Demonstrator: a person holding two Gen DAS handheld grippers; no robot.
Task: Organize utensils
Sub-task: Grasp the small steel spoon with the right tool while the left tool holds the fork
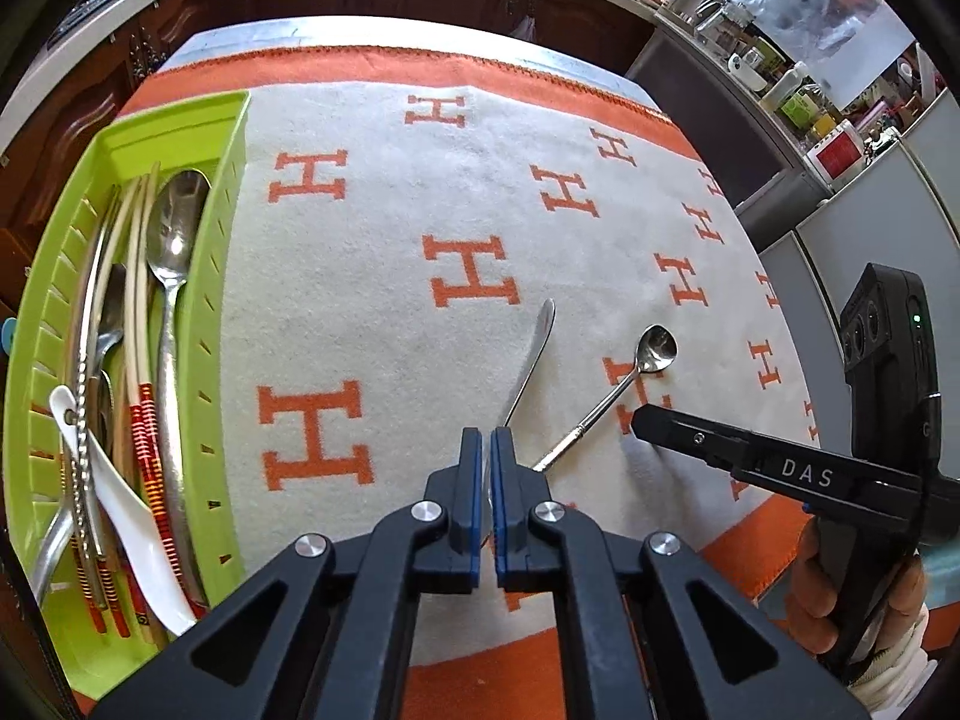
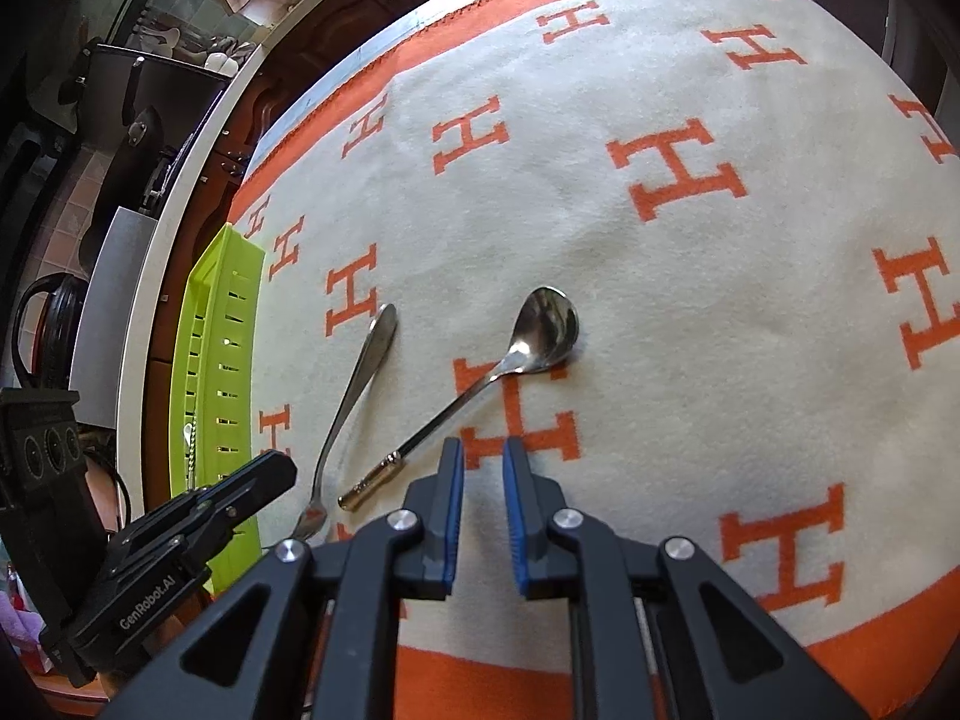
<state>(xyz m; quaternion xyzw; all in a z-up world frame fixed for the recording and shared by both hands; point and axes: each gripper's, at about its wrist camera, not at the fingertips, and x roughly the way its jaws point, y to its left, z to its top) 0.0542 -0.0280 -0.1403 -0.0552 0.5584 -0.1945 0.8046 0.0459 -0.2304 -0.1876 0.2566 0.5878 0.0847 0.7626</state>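
Note:
My left gripper [image 1: 486,438] is shut, with a sliver of steel showing between its blue pads. That steel belongs to a long steel utensil [image 1: 534,354] whose handle lies away from me on the blanket. In the right wrist view the utensil's head [image 2: 309,519] sits right by the left gripper [image 2: 282,468]. A small spoon [image 2: 549,324] with a gold-tipped handle lies beside it, also seen as the small spoon [image 1: 657,348]. My right gripper [image 2: 483,456] hovers just right of that handle, its pads a little apart and holding nothing. The green tray [image 1: 228,120] at left holds a large spoon [image 1: 174,228], chopsticks and a white ceramic spoon.
A white blanket [image 1: 390,192] with orange H letters covers the table. Dark cabinets stand behind it. A cluttered counter [image 1: 780,84] with bottles runs along the right. A person's hand [image 1: 840,588] grips the right gripper's handle. The green tray [image 2: 228,276] sits at the table's left edge.

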